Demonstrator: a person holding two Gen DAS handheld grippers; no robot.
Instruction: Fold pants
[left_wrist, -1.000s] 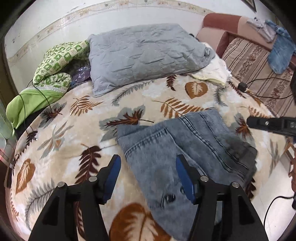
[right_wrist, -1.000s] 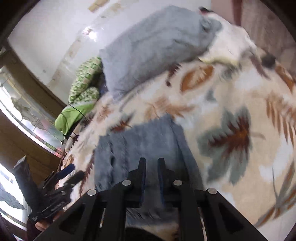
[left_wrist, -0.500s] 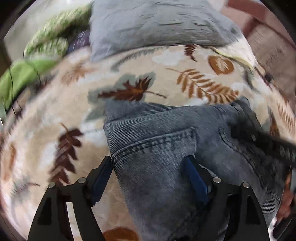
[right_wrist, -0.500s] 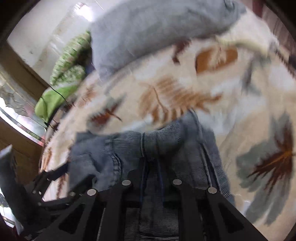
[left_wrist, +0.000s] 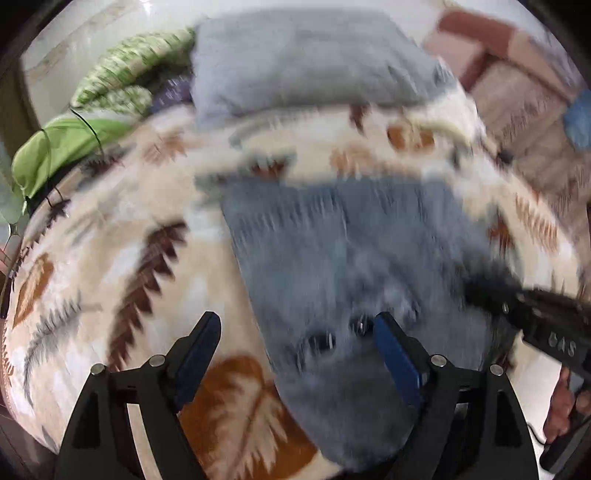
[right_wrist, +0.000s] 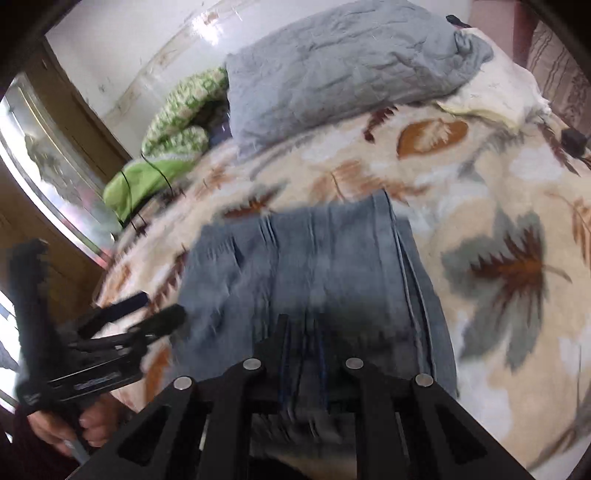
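Observation:
Folded grey-blue jeans (left_wrist: 343, 266) lie on the leaf-patterned blanket (left_wrist: 122, 258); they also show in the right wrist view (right_wrist: 314, 266). My left gripper (left_wrist: 295, 343) is open, its fingers apart over the near edge of the jeans, holding nothing. It shows at the left of the right wrist view (right_wrist: 147, 310). My right gripper (right_wrist: 303, 332) has its fingers nearly together with jeans fabric between them. It shows as a dark bar at the right of the left wrist view (left_wrist: 524, 306). Both views are blurred.
A grey pillow (left_wrist: 306, 59) and green bedding (left_wrist: 103, 92) lie at the head of the bed. A striped sofa (left_wrist: 524, 92) stands at the right. A wooden cabinet with glass (right_wrist: 48, 155) stands left of the bed.
Both grippers have pulled back from the jeans and risen a little. The left stays open. The right stays nearly closed on the fabric.

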